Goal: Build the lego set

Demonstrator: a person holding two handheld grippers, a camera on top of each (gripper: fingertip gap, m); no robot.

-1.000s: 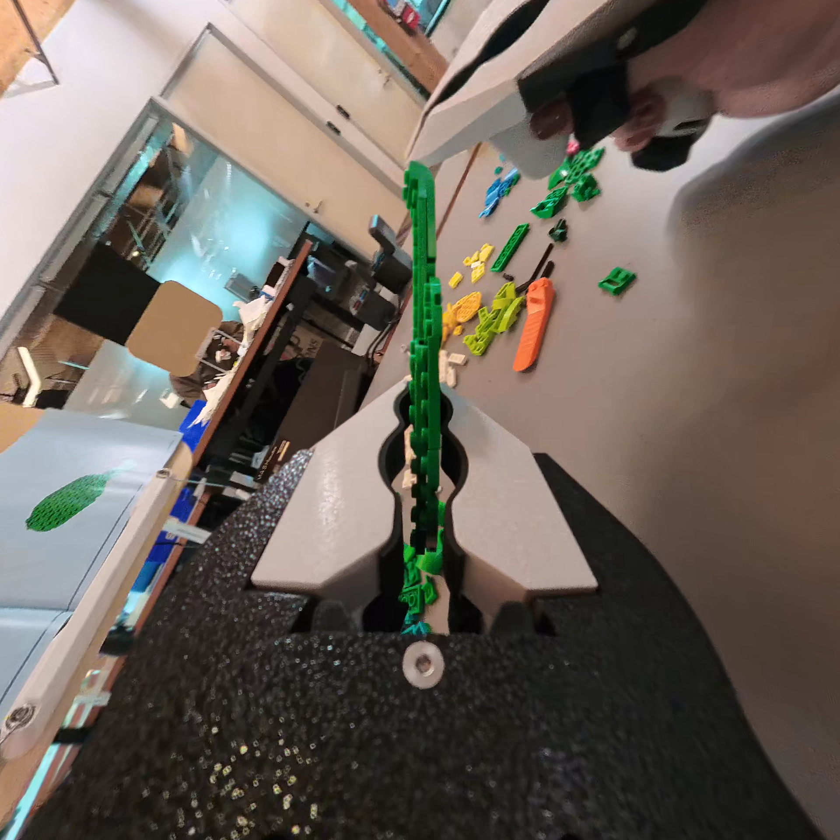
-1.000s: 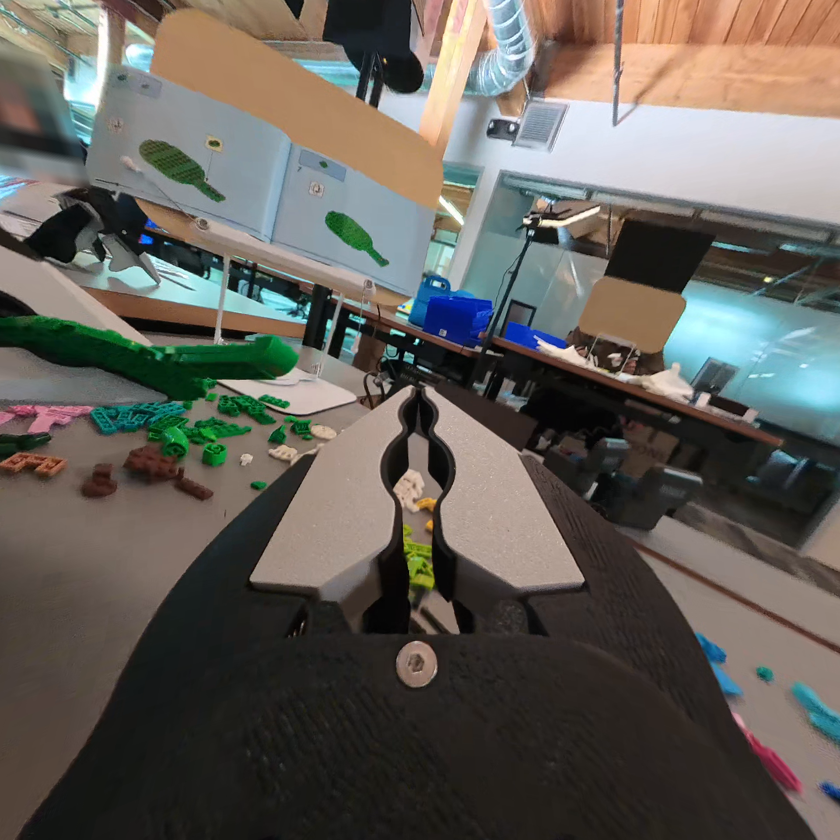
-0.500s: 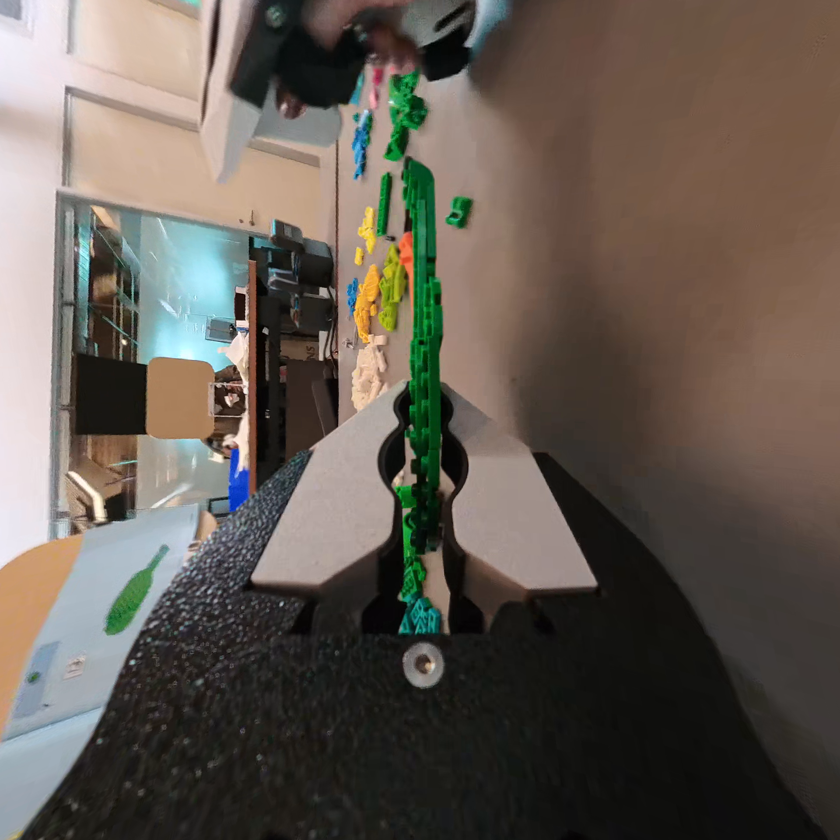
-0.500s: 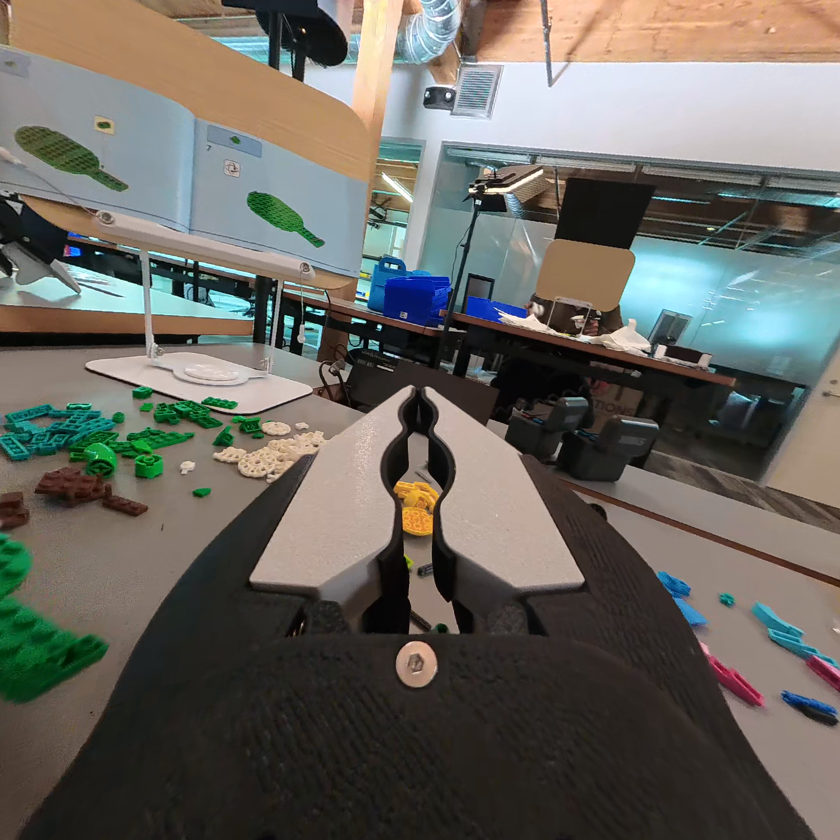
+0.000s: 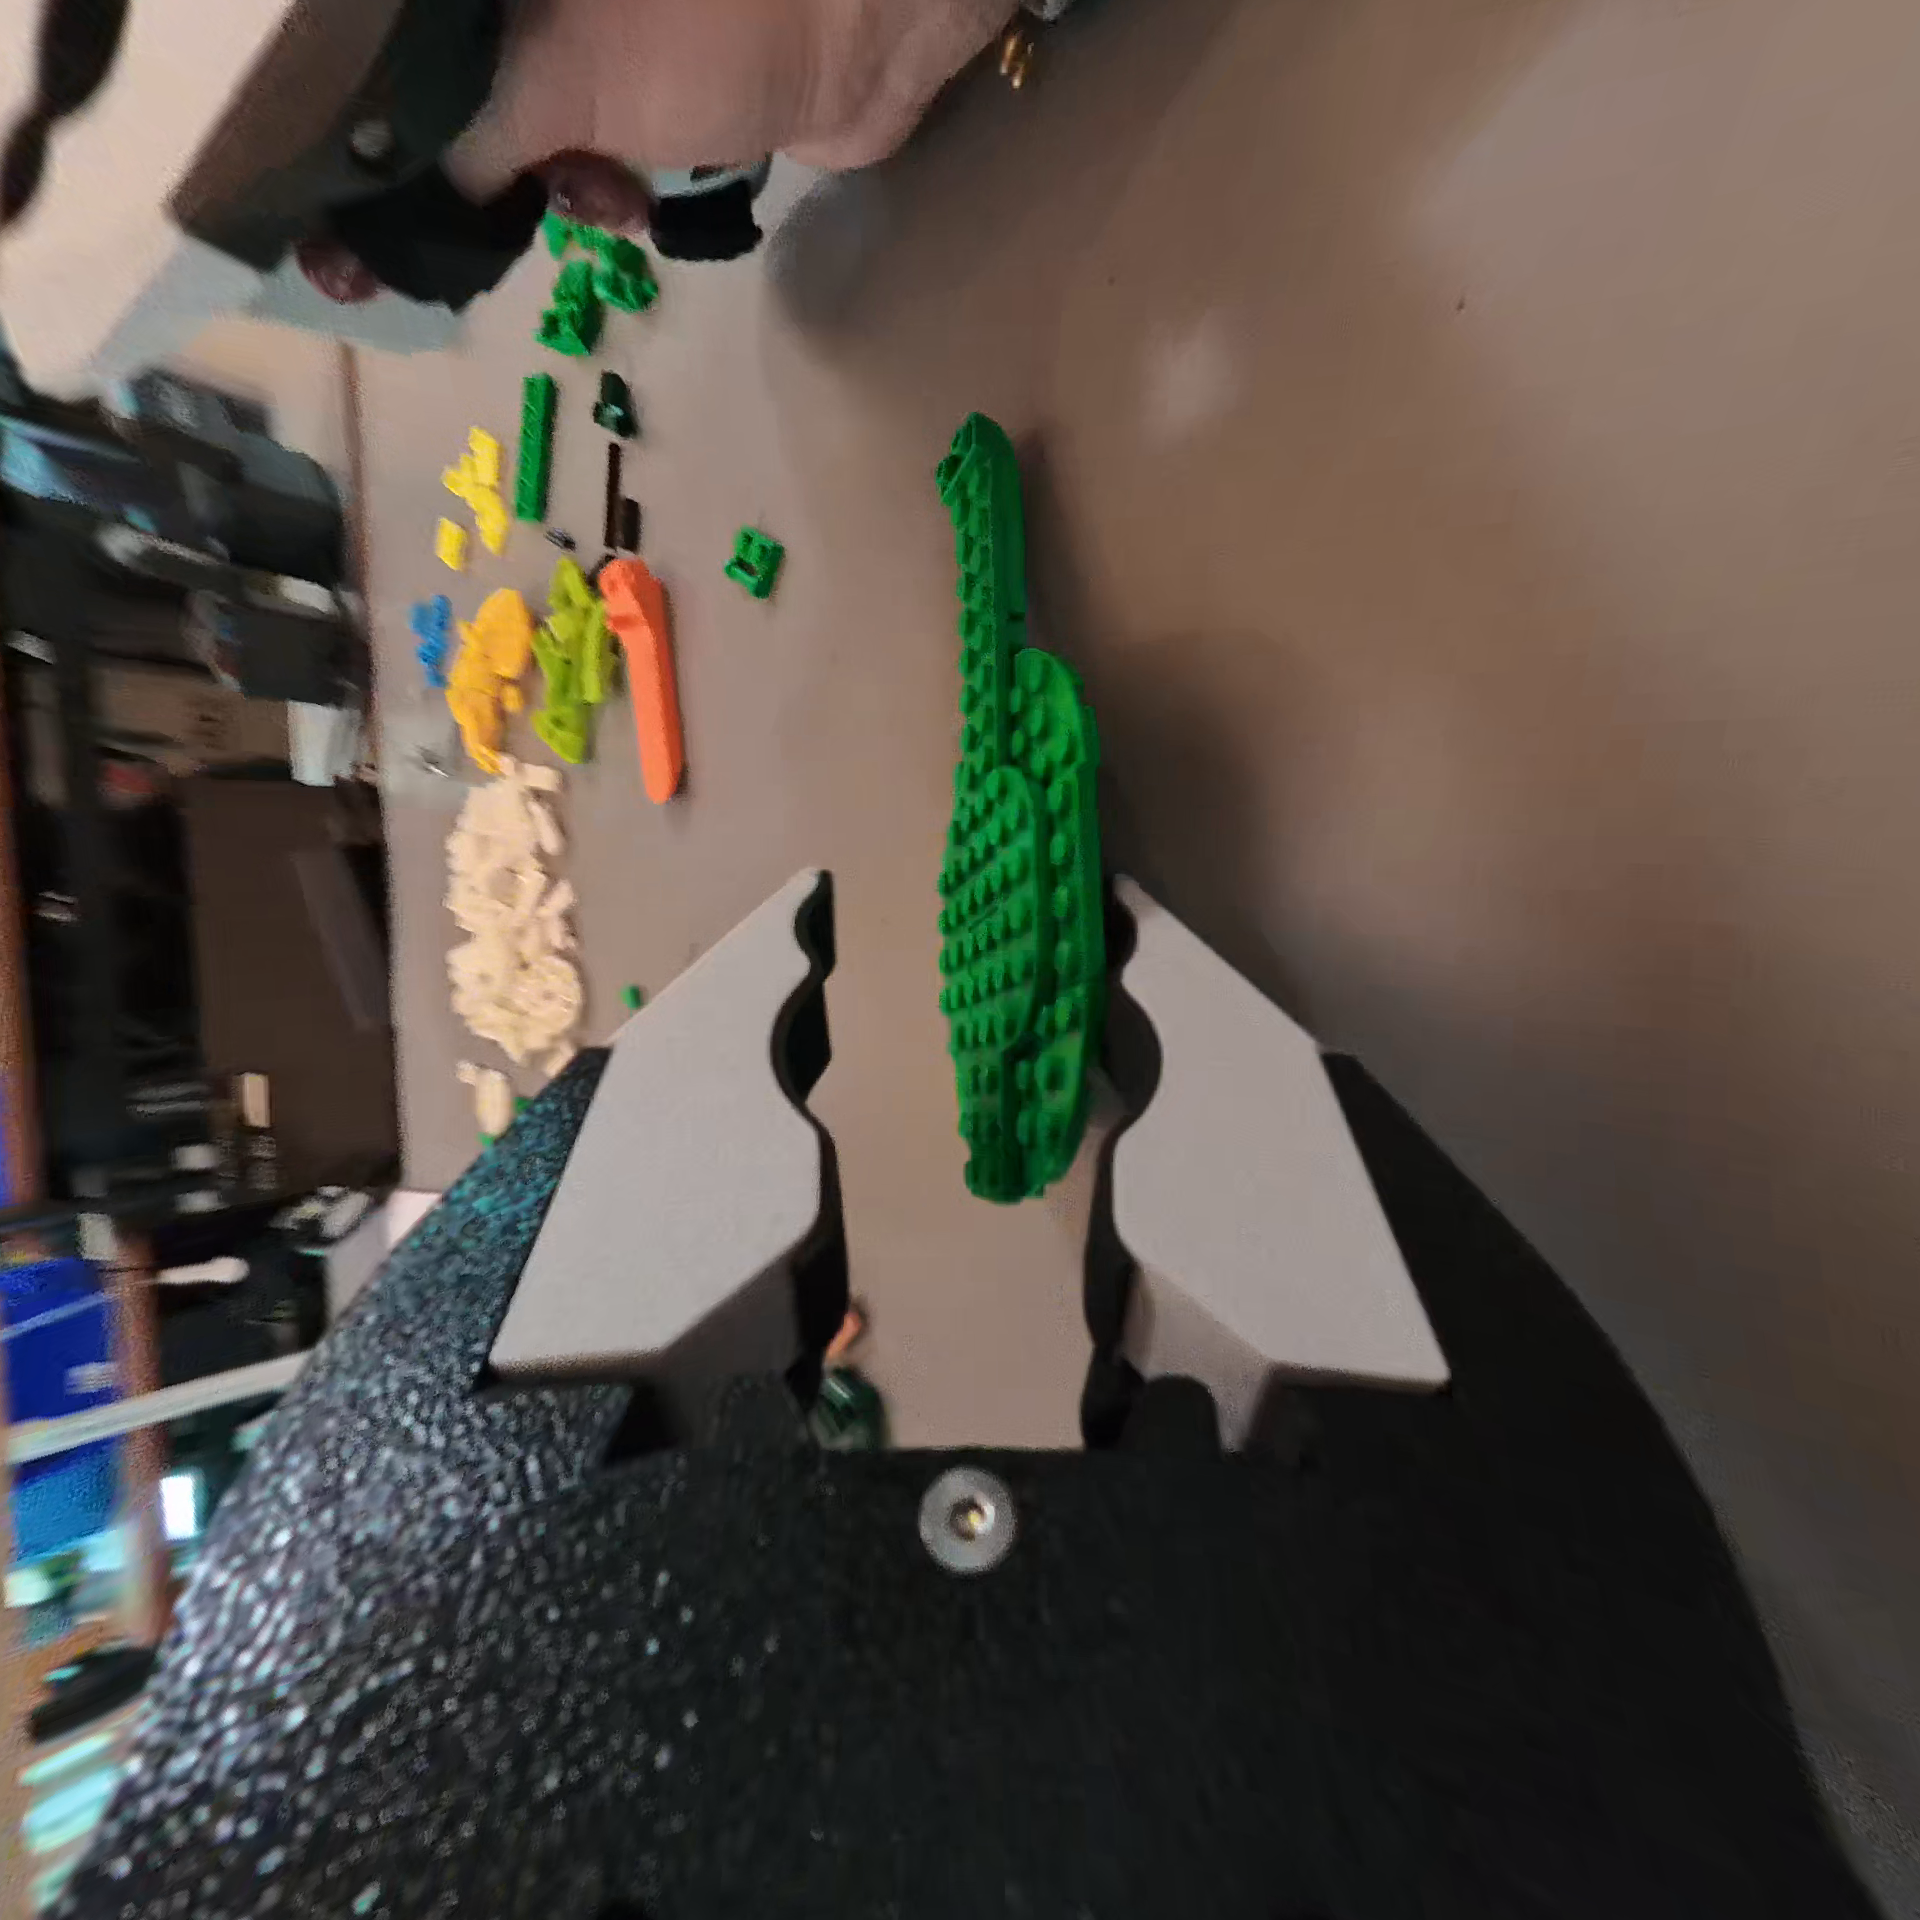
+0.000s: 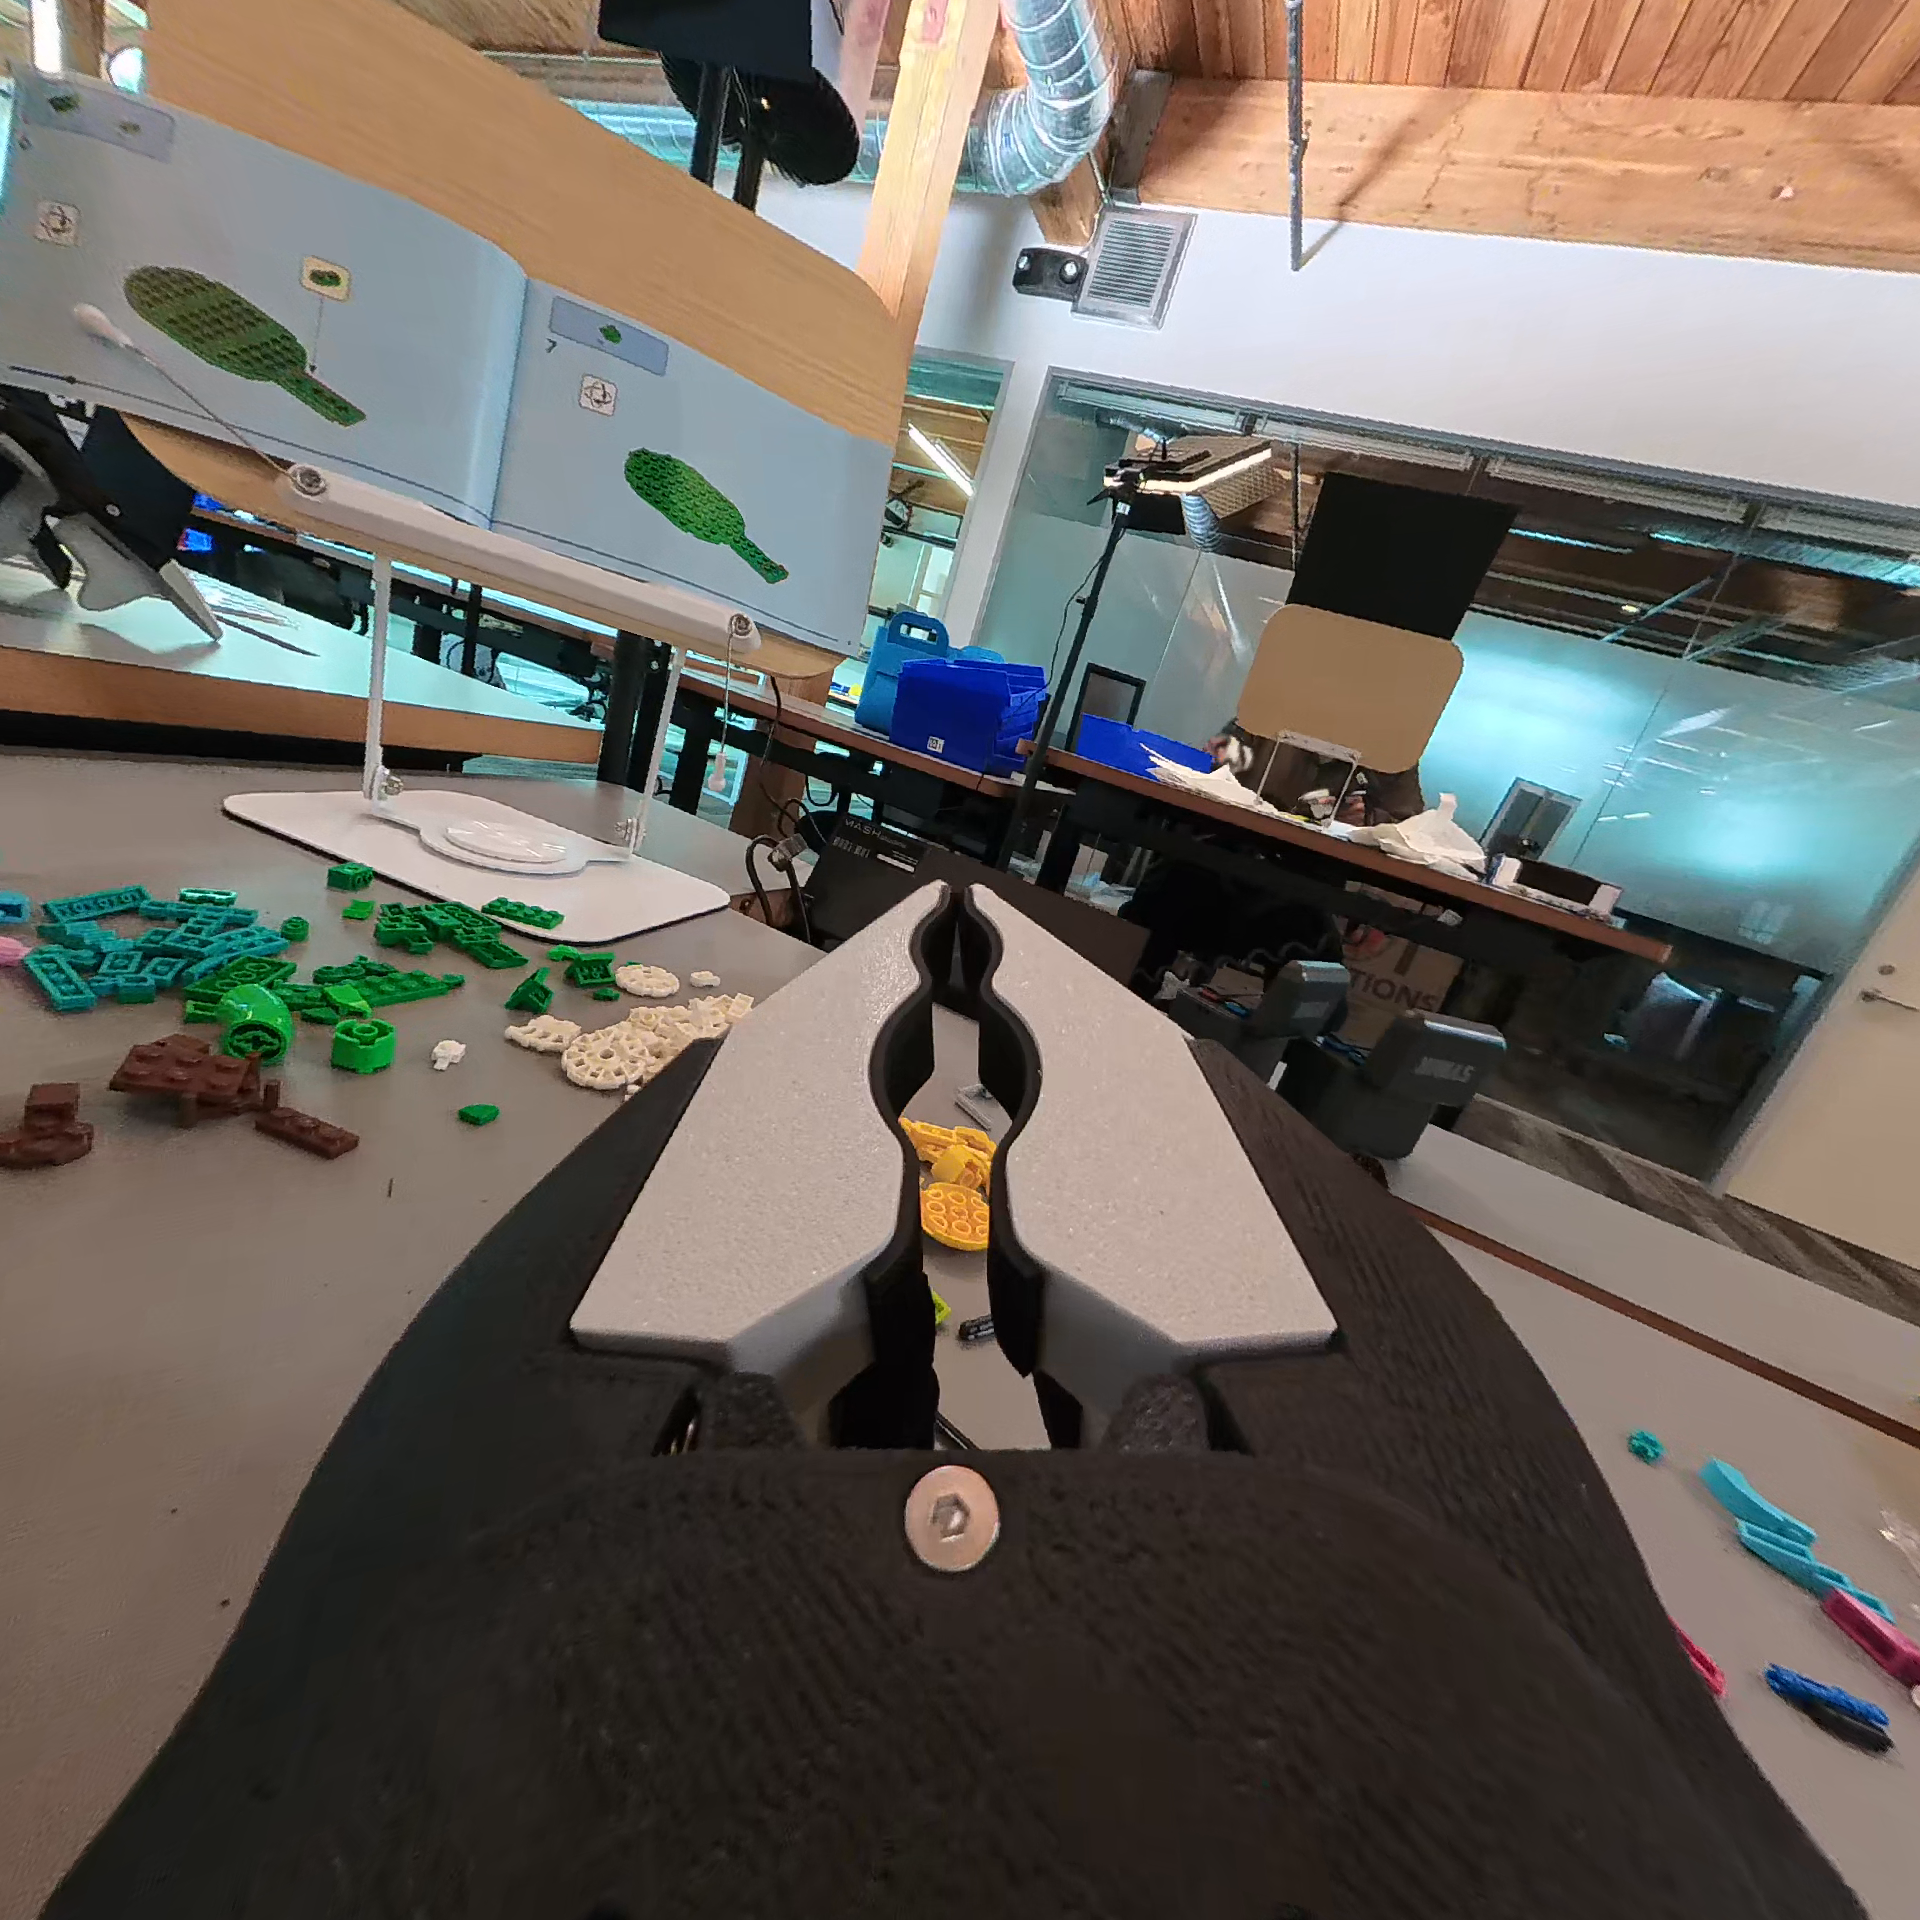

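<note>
In the left wrist view my left gripper (image 5: 971, 885) is open. A long green studded plate build (image 5: 1018, 790) lies flat against the grey table (image 5: 1455, 727) between the fingers. It rests close by the right finger (image 5: 1226, 1091), and a wide gap separates it from the left finger (image 5: 707, 1091). A hand holds the other gripper (image 5: 395, 208) at the top of this view, blurred. In the right wrist view my right gripper (image 6: 958, 896) is shut, tips together with nothing between them, above the table; yellow pieces (image 6: 951, 1184) show through its jaw hollow.
An orange brick separator (image 5: 649, 691) and yellow (image 5: 488, 665), lime (image 5: 569, 665) and cream (image 5: 514, 935) piles lie left of the build. A booklet (image 6: 468, 416) on a white stand (image 6: 468, 842), green (image 6: 416, 935), teal (image 6: 125, 935), brown (image 6: 197, 1081) and blue and pink pieces (image 6: 1787, 1538) lie around. The tips of one gripper are about 20 cm away from the tips of the other.
My left gripper was shut on the green build held on edge; its jaws have opened and the build now lies on the table. My right gripper stayed shut and swung a little.
</note>
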